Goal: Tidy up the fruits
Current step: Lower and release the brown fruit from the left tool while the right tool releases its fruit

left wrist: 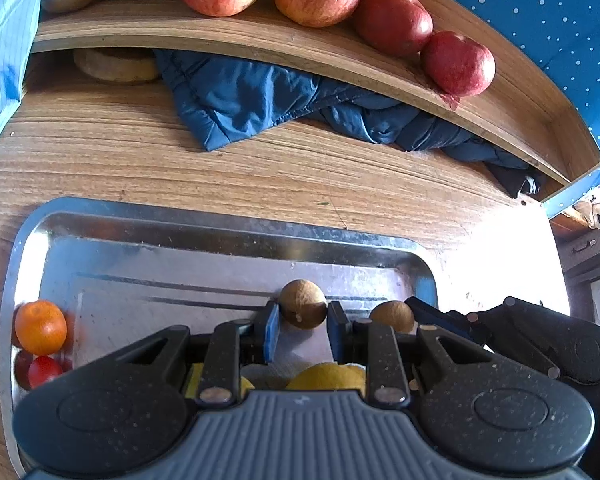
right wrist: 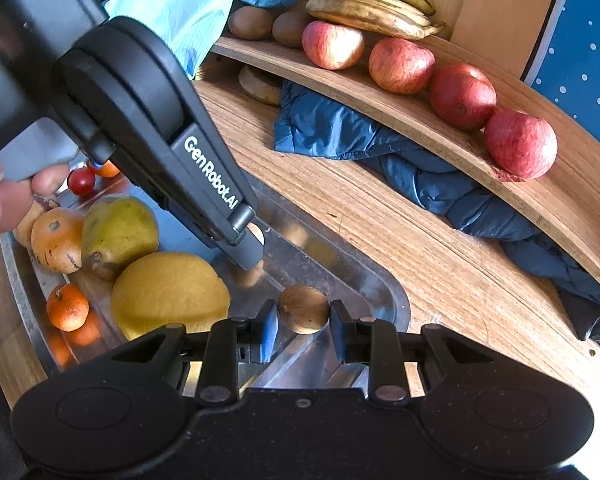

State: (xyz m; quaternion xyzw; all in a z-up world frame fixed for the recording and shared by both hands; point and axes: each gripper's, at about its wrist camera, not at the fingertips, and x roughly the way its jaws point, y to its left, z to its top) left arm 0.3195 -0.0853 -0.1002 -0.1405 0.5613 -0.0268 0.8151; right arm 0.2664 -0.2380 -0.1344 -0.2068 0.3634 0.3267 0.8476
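A steel tray (left wrist: 148,224) lies on the wooden table and holds mixed fruit. My left gripper (left wrist: 303,322) is open around a small brown round fruit (left wrist: 302,309); the pads stand just beside it. My right gripper (right wrist: 303,322) is open around a second brown fruit (right wrist: 303,309), which shows in the left wrist view (left wrist: 392,316) next to the right gripper's fingers (left wrist: 432,314). The left gripper's fingers (right wrist: 246,246) show in the right wrist view. A wooden shelf (right wrist: 400,116) carries several red apples (right wrist: 462,96), kiwis (right wrist: 252,22) and bananas (right wrist: 372,4).
The tray also holds an orange (left wrist: 40,332), a cherry tomato (left wrist: 44,371), a pear (right wrist: 118,234), a yellow fruit (right wrist: 168,292) and another orange (right wrist: 67,306). A blue jacket (right wrist: 380,148) lies under the shelf. A blue dotted wall (left wrist: 560,32) stands at right.
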